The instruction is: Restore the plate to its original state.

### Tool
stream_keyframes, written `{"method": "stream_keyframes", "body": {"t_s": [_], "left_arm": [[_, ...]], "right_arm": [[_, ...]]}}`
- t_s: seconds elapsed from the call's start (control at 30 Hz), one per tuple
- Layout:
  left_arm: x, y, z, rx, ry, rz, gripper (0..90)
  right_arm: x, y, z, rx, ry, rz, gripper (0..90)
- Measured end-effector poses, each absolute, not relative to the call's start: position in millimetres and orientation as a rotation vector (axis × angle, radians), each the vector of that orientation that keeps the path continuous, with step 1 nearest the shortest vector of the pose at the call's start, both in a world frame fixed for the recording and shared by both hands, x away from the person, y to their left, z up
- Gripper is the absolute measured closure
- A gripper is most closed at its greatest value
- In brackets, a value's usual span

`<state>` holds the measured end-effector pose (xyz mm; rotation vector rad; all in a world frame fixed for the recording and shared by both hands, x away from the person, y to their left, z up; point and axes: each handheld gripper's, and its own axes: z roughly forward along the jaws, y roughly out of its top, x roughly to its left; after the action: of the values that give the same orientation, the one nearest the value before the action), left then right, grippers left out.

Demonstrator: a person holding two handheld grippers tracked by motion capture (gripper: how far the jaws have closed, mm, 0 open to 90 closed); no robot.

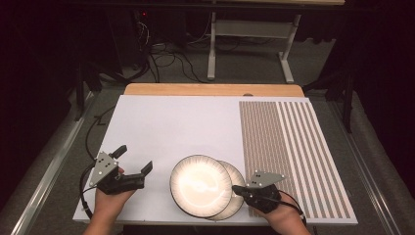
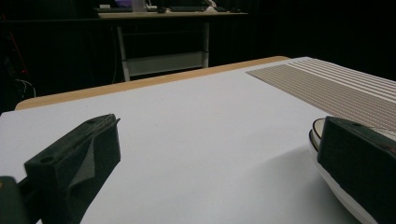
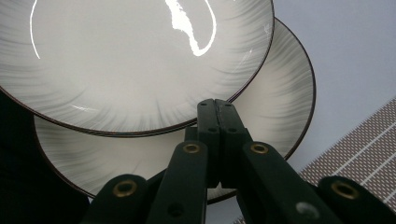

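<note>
The right gripper (image 1: 238, 188), jaws closed together, touches the lower plate (image 1: 236, 182), while the wide-open left gripper (image 1: 133, 158) waits left of the upper plate (image 1: 200, 185).

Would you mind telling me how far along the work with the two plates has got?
Done: the upper plate already overlaps the lower plate. In hand: the right gripper, jaws shut, sits over the lower plate's rim; whether it touches is unclear. Left: the left gripper waits open beside the plates, so any lifting or separating seems still ahead.
</note>
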<state>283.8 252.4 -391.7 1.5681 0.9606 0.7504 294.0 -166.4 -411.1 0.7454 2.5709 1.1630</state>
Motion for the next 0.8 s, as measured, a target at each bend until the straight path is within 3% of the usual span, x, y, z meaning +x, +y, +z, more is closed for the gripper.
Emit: {"method": "stream_keyframes", "body": {"t_s": [0.8], "left_arm": [[284.1,251.9,-391.8,1.568,0.958,0.749,0.2]], "right_arm": [[293.9,-171.7,-407.9,0.754,2.545,1.179,90.0]]}}
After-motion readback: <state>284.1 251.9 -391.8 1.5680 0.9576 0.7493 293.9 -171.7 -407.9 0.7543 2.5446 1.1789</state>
